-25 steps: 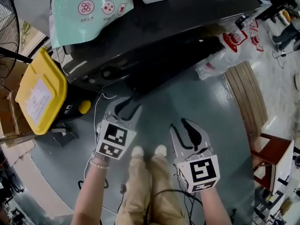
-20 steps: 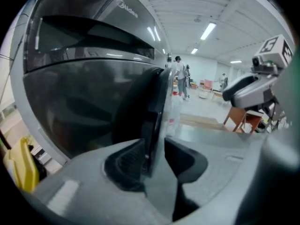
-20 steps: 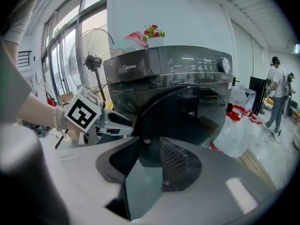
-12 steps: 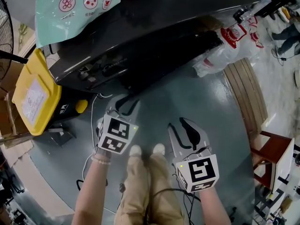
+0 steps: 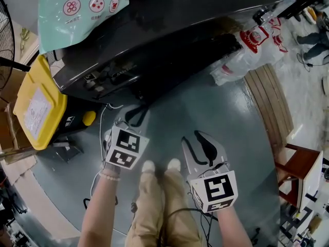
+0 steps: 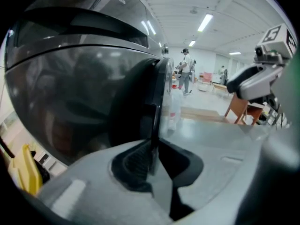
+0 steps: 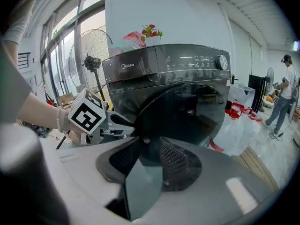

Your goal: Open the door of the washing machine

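The dark grey front-loading washing machine (image 7: 164, 69) faces me, and its round dark glass door (image 7: 187, 118) lies close against the front. I can't tell whether the latch has let go, and the door is not swung wide. My left hand-held gripper (image 6: 153, 150) has just been closing and now pinches the door's rim. My right hand-held gripper (image 7: 150, 146) hangs partly open, holding nothing.

The washing machine (image 7: 178, 74) has a dark, glossy shell, and its door (image 7: 187, 121) is smooth and mirror-like. The right hand-held gripper (image 7: 149, 146) is matt grey plastic with black, finely ribbed pads (image 7: 176, 164). The bag (image 5: 82, 9) is shiny plastic film, the bin (image 5: 38, 102) smooth yellow plastic, the planks (image 5: 270, 107) bare wood. The floor (image 5: 226, 122) is smooth with a dull sheen.
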The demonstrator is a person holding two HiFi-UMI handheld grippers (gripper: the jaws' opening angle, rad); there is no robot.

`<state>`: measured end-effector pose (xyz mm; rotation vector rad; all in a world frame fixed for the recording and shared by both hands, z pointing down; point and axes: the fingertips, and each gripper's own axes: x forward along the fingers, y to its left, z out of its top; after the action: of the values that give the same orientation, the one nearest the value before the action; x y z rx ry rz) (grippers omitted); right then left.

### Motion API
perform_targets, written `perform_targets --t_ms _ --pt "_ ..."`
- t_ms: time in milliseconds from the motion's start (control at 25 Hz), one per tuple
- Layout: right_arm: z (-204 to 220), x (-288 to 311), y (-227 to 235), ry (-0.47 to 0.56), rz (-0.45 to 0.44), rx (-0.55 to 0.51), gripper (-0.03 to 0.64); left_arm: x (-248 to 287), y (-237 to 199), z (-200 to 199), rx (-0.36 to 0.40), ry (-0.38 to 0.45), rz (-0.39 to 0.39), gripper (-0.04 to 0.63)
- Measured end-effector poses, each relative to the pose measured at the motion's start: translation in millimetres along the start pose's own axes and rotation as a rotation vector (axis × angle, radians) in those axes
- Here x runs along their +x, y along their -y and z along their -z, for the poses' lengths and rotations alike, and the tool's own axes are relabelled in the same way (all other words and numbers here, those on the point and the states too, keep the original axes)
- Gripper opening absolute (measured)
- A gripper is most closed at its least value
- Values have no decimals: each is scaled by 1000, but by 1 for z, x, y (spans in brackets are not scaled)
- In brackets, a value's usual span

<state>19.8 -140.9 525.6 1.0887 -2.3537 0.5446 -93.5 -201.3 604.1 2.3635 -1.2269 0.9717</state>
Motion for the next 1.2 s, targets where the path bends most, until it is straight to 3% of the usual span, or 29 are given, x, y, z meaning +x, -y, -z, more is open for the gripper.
perform_targets --t_ms 400,1200 --pt "2 -5 -1 6 10 4 120 -2 11 2 -12 -3 22 37" --pt "16 -37 11 20 72 52 120 -9 101 10 3 -33 182 41"
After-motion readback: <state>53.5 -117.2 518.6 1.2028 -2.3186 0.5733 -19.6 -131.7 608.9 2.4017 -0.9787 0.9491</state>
